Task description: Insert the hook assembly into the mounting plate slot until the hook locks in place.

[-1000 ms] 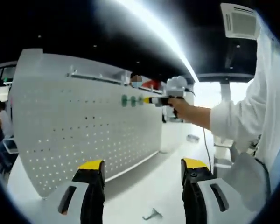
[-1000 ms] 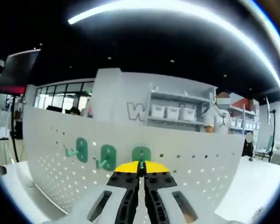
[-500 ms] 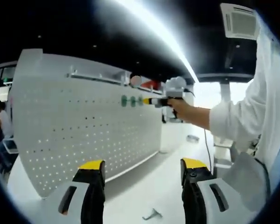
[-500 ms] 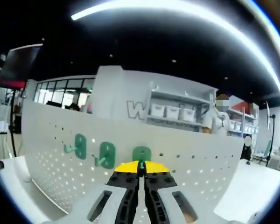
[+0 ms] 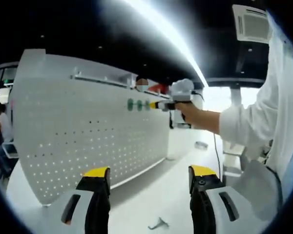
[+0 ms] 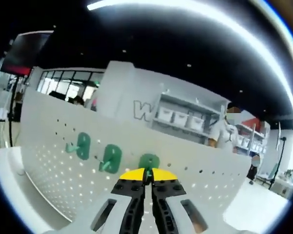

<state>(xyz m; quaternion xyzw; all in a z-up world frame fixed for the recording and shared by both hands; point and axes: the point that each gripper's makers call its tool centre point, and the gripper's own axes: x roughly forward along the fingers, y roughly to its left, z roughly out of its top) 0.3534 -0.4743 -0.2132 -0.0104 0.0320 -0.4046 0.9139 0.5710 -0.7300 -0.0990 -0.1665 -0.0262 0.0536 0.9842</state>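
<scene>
Since a second ago the right tongs (image 6: 147, 176) have rolled slightly, so the pegboard (image 6: 53, 161) now slants; they stay pressed to it, jaws closed on the third green hook (image 6: 149, 162), beside two mounted hooks (image 6: 110, 158). The left tongs (image 5: 149, 178) hang wide open and empty above the worktop (image 5: 156, 195), where a small metal piece (image 5: 158, 224) lies.

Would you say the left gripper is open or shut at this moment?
Open: in the left gripper view, the left gripper has its yellow-tipped jaws wide apart, with nothing between them.
</scene>
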